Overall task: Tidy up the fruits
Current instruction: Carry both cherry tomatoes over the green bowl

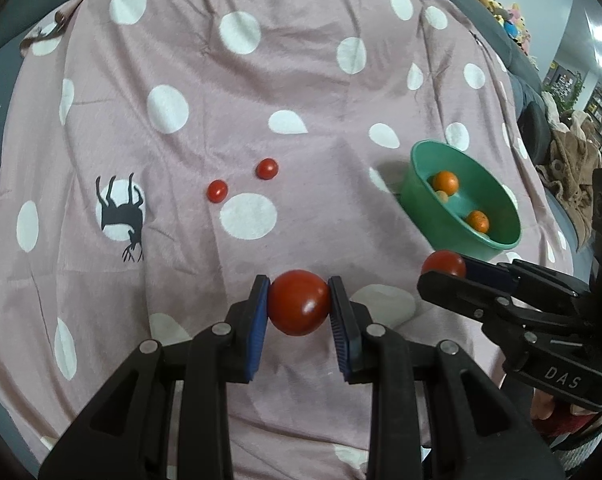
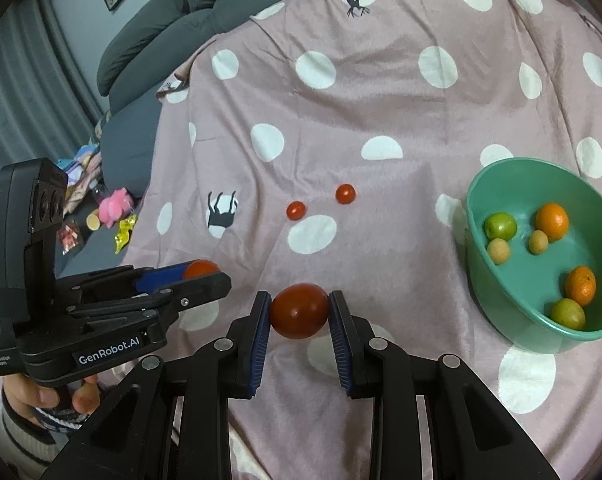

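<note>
Where grey sofa cushions [image 2: 149, 36] rise, a spotted pink blanket [image 2: 381, 100] spreads.

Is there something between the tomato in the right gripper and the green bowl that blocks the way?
Nothing visible does. The right gripper holds its tomato left of the bowl, with only bare cloth between. The left gripper with its tomato is on the other side.

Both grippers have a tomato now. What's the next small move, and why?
Probably carry the right gripper and its tomato right, over the bowl, then open. The bowl sits on its side; the left gripper also grips a tomato, farther off.
</note>
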`<state>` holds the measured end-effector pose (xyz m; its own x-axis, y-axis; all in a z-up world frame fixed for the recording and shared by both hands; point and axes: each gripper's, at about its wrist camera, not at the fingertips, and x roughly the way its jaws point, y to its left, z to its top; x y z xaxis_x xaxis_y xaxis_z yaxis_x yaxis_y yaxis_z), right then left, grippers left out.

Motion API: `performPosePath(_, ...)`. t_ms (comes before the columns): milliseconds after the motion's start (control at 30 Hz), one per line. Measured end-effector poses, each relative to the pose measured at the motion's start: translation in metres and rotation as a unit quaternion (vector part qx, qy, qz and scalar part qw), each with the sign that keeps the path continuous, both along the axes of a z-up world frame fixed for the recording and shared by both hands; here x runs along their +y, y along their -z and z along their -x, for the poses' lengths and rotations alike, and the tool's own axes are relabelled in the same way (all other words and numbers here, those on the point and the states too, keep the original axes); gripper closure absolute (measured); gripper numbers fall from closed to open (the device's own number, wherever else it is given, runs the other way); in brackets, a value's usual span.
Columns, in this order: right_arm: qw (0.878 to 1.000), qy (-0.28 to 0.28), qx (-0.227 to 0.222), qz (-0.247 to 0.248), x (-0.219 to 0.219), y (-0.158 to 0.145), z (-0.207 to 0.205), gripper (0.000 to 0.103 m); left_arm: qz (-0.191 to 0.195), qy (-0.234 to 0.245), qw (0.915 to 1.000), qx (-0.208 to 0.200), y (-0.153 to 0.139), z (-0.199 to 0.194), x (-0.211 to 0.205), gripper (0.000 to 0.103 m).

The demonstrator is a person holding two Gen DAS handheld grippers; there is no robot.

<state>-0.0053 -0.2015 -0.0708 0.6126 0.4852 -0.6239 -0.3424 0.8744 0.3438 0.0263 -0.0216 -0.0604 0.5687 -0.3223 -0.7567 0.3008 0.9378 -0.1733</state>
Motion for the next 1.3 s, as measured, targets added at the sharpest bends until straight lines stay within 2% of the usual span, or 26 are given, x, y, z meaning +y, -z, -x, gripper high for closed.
performPosePath(333, 1.0, 0.017, -0.014, -0.017, -0.02, -0.005, 0.005, 0.072, -0.012, 0.031, 0.9993, -0.016, -0.015, -0.002, -0.031, 0.074)
performPosePath(667, 0.998, 0.056, -0.024, -0.027, -0.056, -0.01, 0.006, 0.072, -0.019, 0.071, 0.9969, -0.026, -0.023, -0.009, -0.073, 0.074)
performPosePath(933, 0.995, 0.093, -0.027, -0.035, -0.089, -0.009, 0.003, 0.072, -0.037, 0.113, 0.9925, -0.029, -0.022, -0.016, -0.114, 0.074)
performPosePath(1300, 0.987, 0.152, -0.029, -0.044, -0.14, -0.002, -0.009, 0.072, -0.038, 0.158, 0.9861, -0.036, -0.023, -0.038, -0.168, 0.074)
